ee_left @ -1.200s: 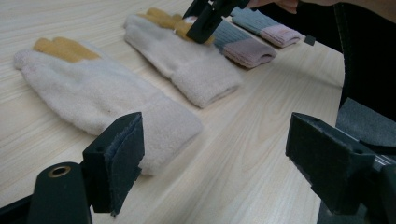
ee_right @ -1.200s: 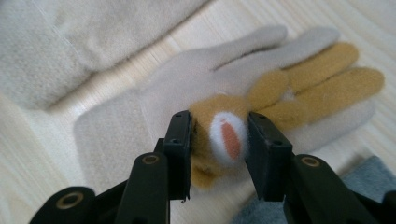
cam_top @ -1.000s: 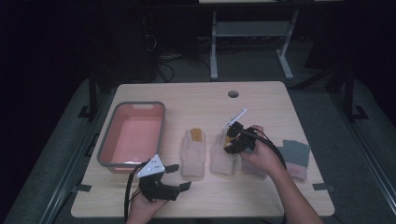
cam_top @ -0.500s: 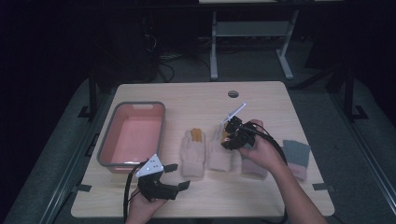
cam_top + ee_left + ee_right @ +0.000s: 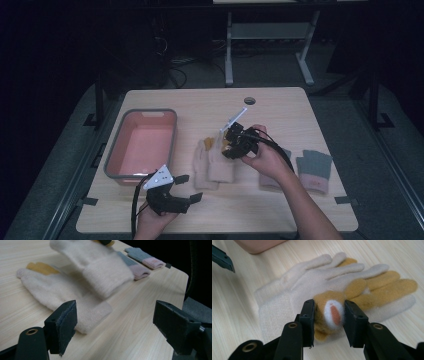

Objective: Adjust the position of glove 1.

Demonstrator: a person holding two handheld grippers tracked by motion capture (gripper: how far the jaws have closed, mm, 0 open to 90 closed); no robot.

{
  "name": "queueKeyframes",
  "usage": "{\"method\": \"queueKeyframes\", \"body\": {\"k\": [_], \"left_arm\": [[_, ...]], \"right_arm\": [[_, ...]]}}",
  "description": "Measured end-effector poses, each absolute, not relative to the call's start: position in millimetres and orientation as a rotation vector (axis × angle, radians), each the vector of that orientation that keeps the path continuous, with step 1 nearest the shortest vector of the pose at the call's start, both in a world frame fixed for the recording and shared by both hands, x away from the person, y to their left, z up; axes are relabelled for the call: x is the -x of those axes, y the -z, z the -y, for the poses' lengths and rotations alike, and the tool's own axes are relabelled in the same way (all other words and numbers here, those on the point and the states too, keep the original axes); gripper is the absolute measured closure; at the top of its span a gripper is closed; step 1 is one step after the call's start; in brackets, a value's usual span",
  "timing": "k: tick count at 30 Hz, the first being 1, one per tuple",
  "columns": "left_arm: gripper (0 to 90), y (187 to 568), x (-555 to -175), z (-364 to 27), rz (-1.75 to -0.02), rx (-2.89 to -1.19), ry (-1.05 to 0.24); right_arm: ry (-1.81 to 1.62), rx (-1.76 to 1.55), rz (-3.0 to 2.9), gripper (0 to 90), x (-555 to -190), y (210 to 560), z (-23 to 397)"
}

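My right gripper [image 5: 228,147] is shut on the bunched tan part of a cream-and-tan glove [image 5: 372,287], which hangs lifted off the table. In the right gripper view, the gripper [image 5: 329,312] pinches a tan fold with a white and orange patch. Under it a second cream glove [image 5: 201,169] lies flat on the table [image 5: 300,107]. In the left gripper view, the held glove [image 5: 100,267] hangs blurred over the flat glove [image 5: 62,295]. My left gripper [image 5: 191,188] stands open near the front edge, just short of the flat glove's cuff, with nothing between its jaws [image 5: 117,325].
A pink tub with a grey rim [image 5: 142,145] stands at the left. Two grey gloves with pink cuffs lie at the right, one [image 5: 315,170] in the open and one [image 5: 272,177] partly under the right hand. A round hole [image 5: 249,100] sits near the table's far edge.
My right gripper has carried the cream-and-tan glove leftward and upward, so it now hangs over the other cream glove. The left gripper has stayed put.
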State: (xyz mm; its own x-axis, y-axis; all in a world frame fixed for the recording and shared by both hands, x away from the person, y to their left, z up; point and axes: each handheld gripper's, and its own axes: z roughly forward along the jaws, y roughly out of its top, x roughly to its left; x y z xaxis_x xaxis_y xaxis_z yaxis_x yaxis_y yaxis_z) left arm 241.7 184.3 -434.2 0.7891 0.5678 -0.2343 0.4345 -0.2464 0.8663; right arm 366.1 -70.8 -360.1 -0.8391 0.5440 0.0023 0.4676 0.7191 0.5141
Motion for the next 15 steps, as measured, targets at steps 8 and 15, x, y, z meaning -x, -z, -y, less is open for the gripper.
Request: {"method": "queueKeyframes", "body": {"k": [8,15], "left_arm": [[19.6,433,-242,-187,-0.770,-1.896,-0.156],[19.6,433,-242,-187,-0.769,-1.887,-0.164]], "right_arm": [[-0.775,-0.764,-2.797,63.0,-369,362,48],[-0.767,-0.730,-2.824,63.0,-371,368,33]]}}
